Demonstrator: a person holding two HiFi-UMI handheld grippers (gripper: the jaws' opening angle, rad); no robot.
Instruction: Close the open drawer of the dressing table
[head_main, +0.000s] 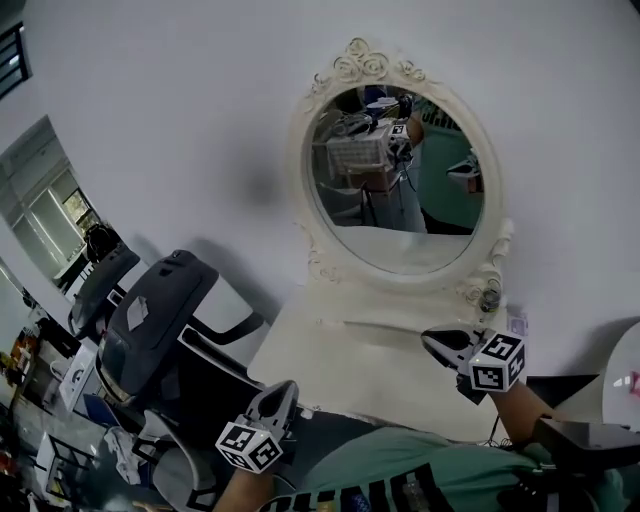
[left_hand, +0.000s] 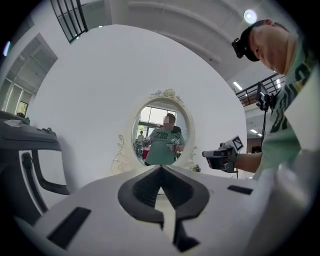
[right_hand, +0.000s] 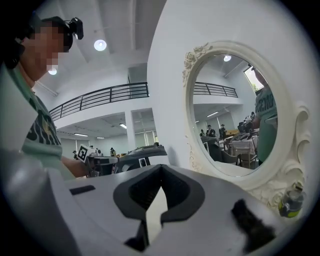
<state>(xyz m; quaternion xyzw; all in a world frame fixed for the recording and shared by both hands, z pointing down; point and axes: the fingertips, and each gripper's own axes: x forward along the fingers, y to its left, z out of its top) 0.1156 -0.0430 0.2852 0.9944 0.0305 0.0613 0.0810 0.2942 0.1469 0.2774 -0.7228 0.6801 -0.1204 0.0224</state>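
**Desk** (head_main: 340, 365): white dressing table, back edge against the wall. Its drawer cannot be made out, because the near edge is hidden behind the person's green shirt (head_main: 420, 470).

**Mirror** (head_main: 400, 180): oval, in an ornate white frame, standing upright on the back edge.

**Small bottle** (head_main: 489, 298): at the mirror's base, near the back right corner.

**Left tool** (head_main: 283, 388): jaws together, nothing between them. It is held off the near left corner, pointing at the mirror.

**Right tool** (head_main: 430, 340): jaws closed, tips meeting, empty. It is held over the right edge.

**Office chair** (head_main: 150, 320): dark, left of the desk.
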